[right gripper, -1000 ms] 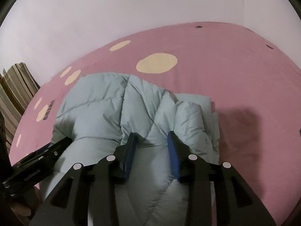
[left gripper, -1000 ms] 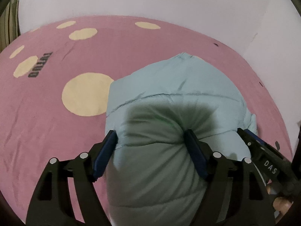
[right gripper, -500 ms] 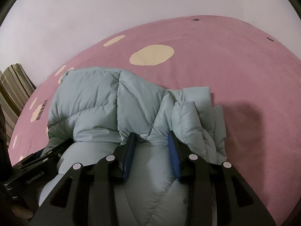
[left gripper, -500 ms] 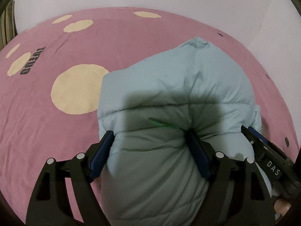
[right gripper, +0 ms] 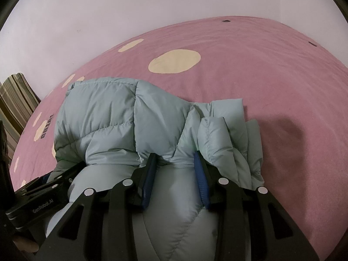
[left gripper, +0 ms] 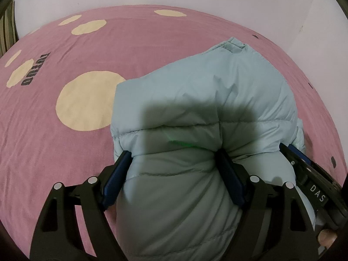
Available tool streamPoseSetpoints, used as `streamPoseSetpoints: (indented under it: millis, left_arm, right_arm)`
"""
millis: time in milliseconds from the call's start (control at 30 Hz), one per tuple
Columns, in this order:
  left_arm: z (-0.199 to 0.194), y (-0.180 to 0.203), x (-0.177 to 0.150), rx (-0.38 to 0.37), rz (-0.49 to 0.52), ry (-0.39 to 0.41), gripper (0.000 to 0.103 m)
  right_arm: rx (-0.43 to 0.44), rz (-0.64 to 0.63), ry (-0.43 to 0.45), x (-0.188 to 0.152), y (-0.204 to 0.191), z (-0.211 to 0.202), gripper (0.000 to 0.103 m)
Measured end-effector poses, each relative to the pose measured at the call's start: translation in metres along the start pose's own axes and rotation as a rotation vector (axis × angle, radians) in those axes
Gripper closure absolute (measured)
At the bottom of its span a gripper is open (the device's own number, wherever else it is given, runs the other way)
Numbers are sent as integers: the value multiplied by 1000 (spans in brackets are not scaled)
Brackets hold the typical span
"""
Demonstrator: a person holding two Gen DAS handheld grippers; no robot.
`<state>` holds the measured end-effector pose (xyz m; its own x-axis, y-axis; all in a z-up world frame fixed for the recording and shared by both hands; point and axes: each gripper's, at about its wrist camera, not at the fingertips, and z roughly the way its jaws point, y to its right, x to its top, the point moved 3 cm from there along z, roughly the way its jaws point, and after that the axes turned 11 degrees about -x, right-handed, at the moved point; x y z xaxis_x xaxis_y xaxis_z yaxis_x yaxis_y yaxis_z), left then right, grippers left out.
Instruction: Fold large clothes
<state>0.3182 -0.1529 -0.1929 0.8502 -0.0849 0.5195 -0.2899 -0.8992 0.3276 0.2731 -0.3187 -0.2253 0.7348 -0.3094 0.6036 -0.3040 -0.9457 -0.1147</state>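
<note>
- On the pink spotted bedspread (left gripper: 65, 152), I hold the pale blue puffer jacket (left gripper: 195, 100) bunched and partly folded, its bulk running away from both jaws toward the far wall.
- My left gripper (left gripper: 174, 169) stands wide, its pads pressing a thick roll of padding.
- My right gripper (right gripper: 176, 169) pinches a narrower fold, jaws about a third open.
- Both grips sit side by side at the near edge, neither nearer; I judge the fold goes forward.

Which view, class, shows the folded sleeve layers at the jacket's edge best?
The right wrist view: the jacket shows its sleeve layers stacked beside the right gripper. The left wrist view shows only one smooth puffed bulk there; those layers are hidden.
</note>
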Motion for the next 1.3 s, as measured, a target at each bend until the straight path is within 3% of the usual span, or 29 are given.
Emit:
streamPoseSetpoints:
  millis: [500,600,667,767,1000,1300]
  left_arm:
    - [-11,1,4,6,4,-18,21]
    - [-21,-5,5,-30,-26,-20,21]
    - [-29,-8,5,-46,-48,-18,21]
    - [-50,-18,4,-81,-87,6,21]
    - [-94,-67,-13,-178,-300,94,20]
    - [-88,-81,-61,-349,-427,59,14]
  right_arm:
    - [-1,0,14,-1,-1,-14,62]
    - [22,14,26,0,2,-28,54]
    - [58,51,35,-1,8,-40,43]
    - [94,114,59,0,23,-62,38]
    - [170,288,33,-15,74,-86,33]
    - [297,441,-107,-56,87,-63,33]
